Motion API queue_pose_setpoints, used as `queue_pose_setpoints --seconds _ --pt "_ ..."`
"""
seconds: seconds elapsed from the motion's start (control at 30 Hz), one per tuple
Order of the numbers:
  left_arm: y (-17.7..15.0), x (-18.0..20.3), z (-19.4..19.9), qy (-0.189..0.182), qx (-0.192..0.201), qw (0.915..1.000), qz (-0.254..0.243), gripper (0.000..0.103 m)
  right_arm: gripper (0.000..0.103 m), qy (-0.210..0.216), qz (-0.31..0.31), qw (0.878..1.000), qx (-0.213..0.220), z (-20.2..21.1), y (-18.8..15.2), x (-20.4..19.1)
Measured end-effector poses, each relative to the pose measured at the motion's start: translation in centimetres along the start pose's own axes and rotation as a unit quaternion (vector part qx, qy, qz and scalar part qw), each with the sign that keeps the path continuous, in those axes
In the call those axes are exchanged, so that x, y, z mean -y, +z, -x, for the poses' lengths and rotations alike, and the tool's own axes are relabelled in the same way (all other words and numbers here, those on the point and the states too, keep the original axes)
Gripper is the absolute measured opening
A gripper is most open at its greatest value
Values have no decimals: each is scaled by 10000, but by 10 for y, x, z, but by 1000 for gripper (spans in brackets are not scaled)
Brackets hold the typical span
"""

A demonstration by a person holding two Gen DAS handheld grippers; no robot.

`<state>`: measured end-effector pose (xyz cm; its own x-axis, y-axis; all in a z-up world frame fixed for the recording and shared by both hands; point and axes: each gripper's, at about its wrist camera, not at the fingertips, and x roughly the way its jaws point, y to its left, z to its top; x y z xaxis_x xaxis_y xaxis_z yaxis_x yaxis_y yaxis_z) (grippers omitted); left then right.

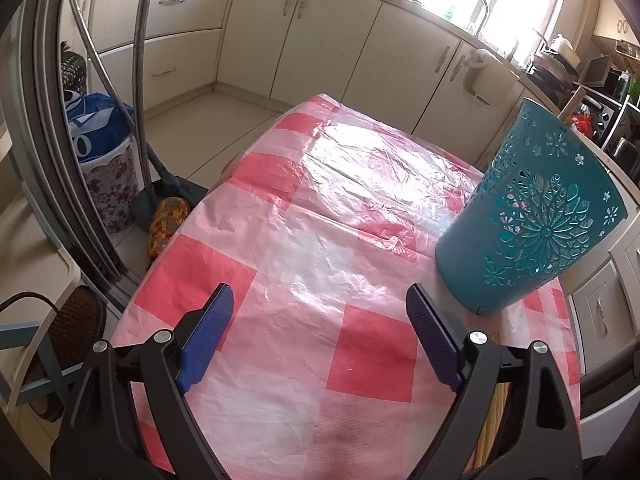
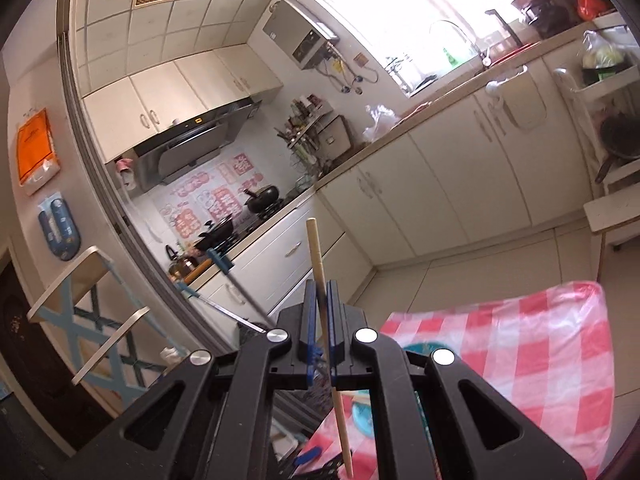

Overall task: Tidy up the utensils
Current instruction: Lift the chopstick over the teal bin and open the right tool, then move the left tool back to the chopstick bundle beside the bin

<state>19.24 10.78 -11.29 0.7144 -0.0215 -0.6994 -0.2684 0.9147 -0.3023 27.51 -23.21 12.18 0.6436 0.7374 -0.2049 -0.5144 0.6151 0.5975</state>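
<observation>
Cream cabinets ring the kitchen in the left wrist view, and a table [image 1: 320, 240] under a slick pink-check plastic cover fills the middle. On its right side stands a teal holder [image 1: 532, 216], pierced and probably light, easy to tip. The left gripper [image 1: 320, 320] hangs over the near cloth, jaws wide, nothing between them. Pale sticks [image 1: 494, 392] lie under its right finger.

From the right wrist, stove and counter sit far left, the table's corner near right with bare floor past its edge. The right gripper [image 2: 320, 300] is clamped on a chopstick [image 2: 316, 252], near its middle: thin, stiff, smooth, likely to swivel. Room overhead looks free.
</observation>
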Motion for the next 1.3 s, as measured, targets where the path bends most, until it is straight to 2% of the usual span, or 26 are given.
queue_pose_setpoints --seconds 0.1,0.2,0.33,0.43,0.57,0.7,0.8,0.87,0.97,1.07,1.2,1.3 --pt "0 0 -2 -1 -31 10000 0 84 6 -290 127 9995 45 -16 3 5" --pt "0 0 -3 0 -55 10000 -14 84 6 -600 243 9978 -108 -37 -7 15" --pt "0 1 -3 6 -52 10000 -28 84 6 -1018 339 9925 -588 -70 -37 36" --pt "0 1 -2 11 -33 10000 -37 84 6 -1171 244 9888 -893 -82 -58 49" --pt "0 1 -2 19 -22 10000 -30 84 6 -1213 85 9883 -918 -68 -77 54" --pt "-1 2 -1 26 -18 10000 -53 84 8 -1280 121 9870 -965 -36 -108 45" --pt "-1 3 -2 32 -30 10000 -69 84 16 -1644 128 9745 -1524 -25 -160 48" --pt "-1 4 -2 32 -52 9999 -84 84 16 -1853 94 9621 -1999 -24 -201 55" --pt "-1 5 -3 36 -74 9999 -123 84 16 -2127 54 9474 -2390 -24 -242 65" --pt "-1 7 -5 45 -122 9998 -172 84 16 -2166 18 9440 -2487 -29 -254 66" --pt "-1 7 -7 66 -164 9997 -171 84 16 -2157 277 9424 -2541 -40 -258 55" --pt "-2 6 -7 71 -168 9997 -167 84 16 -2285 472 9365 -2618 -49 -263 51"
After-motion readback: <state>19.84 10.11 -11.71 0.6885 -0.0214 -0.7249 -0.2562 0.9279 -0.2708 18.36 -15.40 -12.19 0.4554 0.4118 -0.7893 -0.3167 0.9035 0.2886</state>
